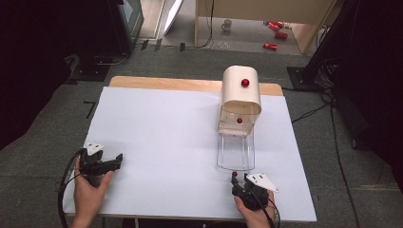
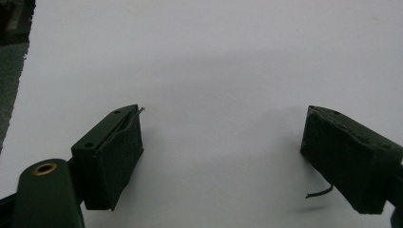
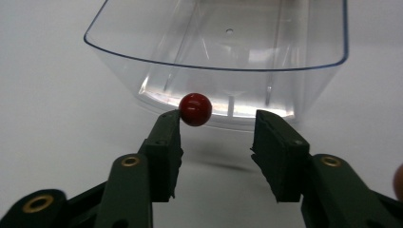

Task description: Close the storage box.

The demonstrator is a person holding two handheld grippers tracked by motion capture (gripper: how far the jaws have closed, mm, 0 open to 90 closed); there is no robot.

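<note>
Looking down, high view:
Tabletop (image 1: 166, 128): white sheet over a wooden board.
Cream box (image 1: 241, 90): upright toward the far right, red knob (image 1: 245, 82) on top.
Clear drawer (image 1: 235, 152): pulled out toward the near edge, lying flat on the sheet.
Red ball knob (image 1: 234, 174): at the drawer's near end, just ahead of the right tool (image 1: 239, 184).
Left tool (image 1: 115, 160): resting at the near left, well apart from the box.

Left gripper view:
Left tool (image 2: 223, 142): jaws wide, nothing between them, bare sheet below.

Right gripper view:
Right tool (image 3: 216, 123): jaws partly closed, gap remaining between them.
Red ball knob (image 3: 195, 109): touching the tip of the jaw on the left of the view, apart from the other jaw; not clamped.
Clear drawer (image 3: 218, 61): directly beyond the jaws, front wall facing them.
</note>
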